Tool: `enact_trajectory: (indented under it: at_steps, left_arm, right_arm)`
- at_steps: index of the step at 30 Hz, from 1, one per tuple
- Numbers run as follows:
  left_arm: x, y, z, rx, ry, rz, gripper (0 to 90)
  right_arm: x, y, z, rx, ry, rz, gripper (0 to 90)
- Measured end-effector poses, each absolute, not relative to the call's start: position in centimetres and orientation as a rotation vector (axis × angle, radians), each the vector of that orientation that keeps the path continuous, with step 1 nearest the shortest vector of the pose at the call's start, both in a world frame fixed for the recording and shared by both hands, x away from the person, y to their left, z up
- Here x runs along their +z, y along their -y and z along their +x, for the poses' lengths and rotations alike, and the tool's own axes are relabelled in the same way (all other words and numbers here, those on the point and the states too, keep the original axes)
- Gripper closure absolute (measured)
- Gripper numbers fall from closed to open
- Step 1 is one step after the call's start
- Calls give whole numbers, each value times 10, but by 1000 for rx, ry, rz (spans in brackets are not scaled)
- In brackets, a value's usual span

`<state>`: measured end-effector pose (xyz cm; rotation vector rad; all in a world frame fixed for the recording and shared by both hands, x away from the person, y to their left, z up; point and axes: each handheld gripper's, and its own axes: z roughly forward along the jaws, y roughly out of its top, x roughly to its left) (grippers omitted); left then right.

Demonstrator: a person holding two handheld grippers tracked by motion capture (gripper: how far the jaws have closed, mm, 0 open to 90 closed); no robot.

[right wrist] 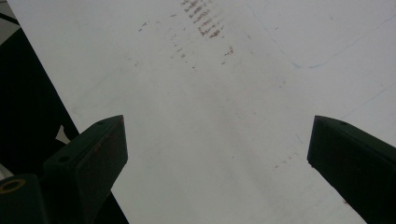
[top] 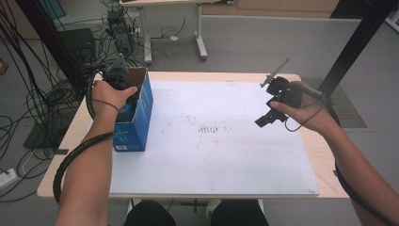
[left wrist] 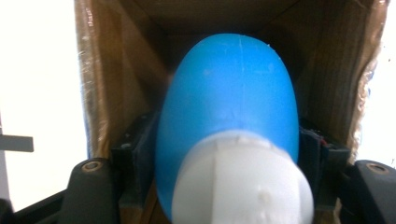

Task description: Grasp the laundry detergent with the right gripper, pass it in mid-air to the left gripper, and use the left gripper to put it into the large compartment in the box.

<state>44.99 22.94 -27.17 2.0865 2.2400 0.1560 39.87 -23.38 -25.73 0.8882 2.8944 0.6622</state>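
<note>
The left gripper (top: 123, 89) reached into a blue cardboard box (top: 139, 123) at the worktop's (top: 211, 155) left edge, its jaws flanking a blue bottle (left wrist: 229, 102); whether they pinched it was unclear. The right gripper (right wrist: 217, 154) hovered, jaws spread.

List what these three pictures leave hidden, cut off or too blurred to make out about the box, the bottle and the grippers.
- Bottle, left gripper view: its white cap is blurred and cut by the bottom edge; its base is lost in the dark box.
- Box, high view: its inside is hidden by the left hand and left hand-held gripper.
- Left gripper view: the bottle hides whether the pads press it.
</note>
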Motion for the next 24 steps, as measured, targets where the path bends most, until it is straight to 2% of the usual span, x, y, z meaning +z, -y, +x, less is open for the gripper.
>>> enact_trajectory:
  at_steps: [15, 24]
  left_arm:
    - [-236, -215, 435, 230, -2174, 2138, 260]
    - [-211, -210, 426, 276, -2112, 2142, 175]
  right_arm:
    - [-252, 229, 397, 692, -2886, 879, 49]
    - [-256, 237, 402, 662, -2877, 942, 47]
